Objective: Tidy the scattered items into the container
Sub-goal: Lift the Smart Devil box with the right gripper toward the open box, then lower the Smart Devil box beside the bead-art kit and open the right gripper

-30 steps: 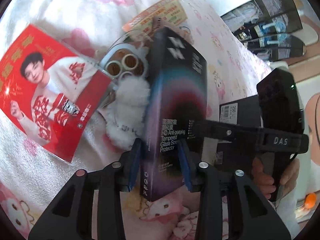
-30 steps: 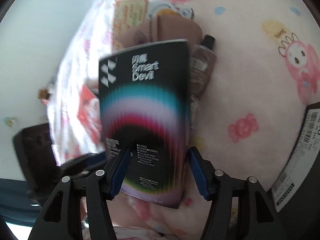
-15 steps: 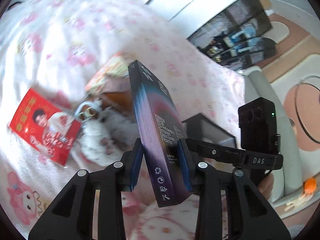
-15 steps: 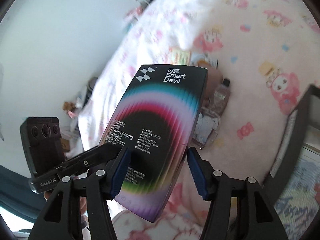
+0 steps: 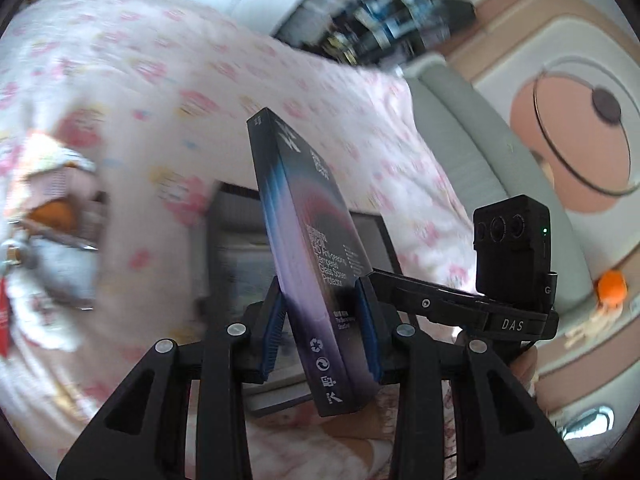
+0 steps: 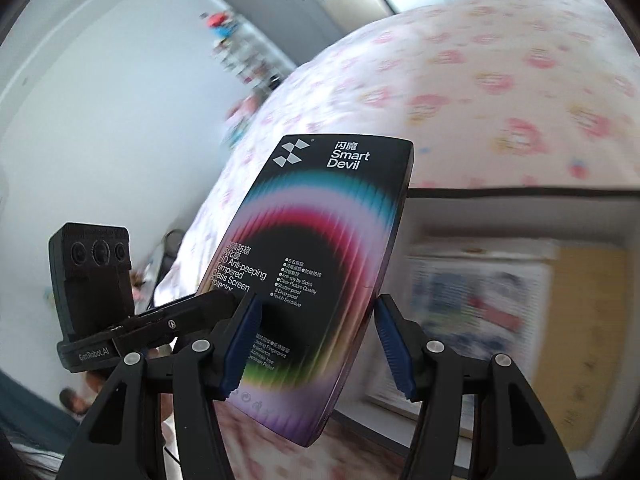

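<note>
A black screen-protector box (image 5: 316, 264) with a rainbow arc and "Smart Devil" print is held in the air by both grippers. My left gripper (image 5: 322, 328) is shut on its flat faces. My right gripper (image 6: 316, 348) is shut on its side edges, with the box face (image 6: 320, 240) filling the middle of that view. The black-rimmed container (image 5: 230, 216) sits on the pink bedspread behind the box; in the right wrist view its rim (image 6: 520, 191) and printed contents lie at right. The right gripper's body (image 5: 508, 256) shows in the left wrist view.
Scattered items (image 5: 52, 216), blurred, lie on the bedspread at far left in the left wrist view. A grey headboard (image 5: 472, 140) and dark shelves stand behind the bed. The white wall (image 6: 100, 120) is at left in the right wrist view.
Both grippers have lifted the box off the bed and carried it away from the scattered items toward the container, which now sits right behind it.
</note>
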### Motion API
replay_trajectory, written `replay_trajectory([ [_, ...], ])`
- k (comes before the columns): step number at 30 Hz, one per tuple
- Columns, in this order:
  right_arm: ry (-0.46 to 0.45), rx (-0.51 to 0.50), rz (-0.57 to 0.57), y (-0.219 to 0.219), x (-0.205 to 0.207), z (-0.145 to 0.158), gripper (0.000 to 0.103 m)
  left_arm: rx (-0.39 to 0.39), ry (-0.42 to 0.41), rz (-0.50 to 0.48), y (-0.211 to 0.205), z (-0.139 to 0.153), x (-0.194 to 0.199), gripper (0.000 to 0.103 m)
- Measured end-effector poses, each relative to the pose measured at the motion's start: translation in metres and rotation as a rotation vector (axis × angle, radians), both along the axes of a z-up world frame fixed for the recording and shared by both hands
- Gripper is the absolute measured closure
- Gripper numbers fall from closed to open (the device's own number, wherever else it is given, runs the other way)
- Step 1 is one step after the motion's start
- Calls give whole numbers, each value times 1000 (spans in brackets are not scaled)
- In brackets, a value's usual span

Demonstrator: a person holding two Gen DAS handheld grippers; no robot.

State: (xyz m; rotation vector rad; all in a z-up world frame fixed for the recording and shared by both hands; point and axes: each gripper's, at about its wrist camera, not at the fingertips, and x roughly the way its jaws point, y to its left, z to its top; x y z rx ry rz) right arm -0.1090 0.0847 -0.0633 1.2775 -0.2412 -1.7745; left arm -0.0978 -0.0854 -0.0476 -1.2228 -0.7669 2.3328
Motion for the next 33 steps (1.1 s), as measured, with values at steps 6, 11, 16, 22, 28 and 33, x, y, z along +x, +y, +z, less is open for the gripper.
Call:
replay_trajectory([
  [6, -8, 96, -107, 67, -28, -29, 48, -16, -116, -145, 74, -32, -43, 68],
  [11, -59, 144, -121, 91, -45, -48, 48, -89, -201, -210, 108, -58, -55, 68],
  [16, -54, 194, -118, 97, -60, -63, 48, -172, -277, -252, 131, -78, -62, 65],
  [22, 18, 256, -109, 81, -64, -68, 48, -164, -347, -240, 130, -99, -68, 61],
  [28, 37, 289, -100, 62, -68, -75, 49, -151, -385, -220, 124, -108, -65, 61],
  [33, 46, 291, -85, 56, -65, -81, 49, -164, -401, -203, 119, -111, -59, 68],
])
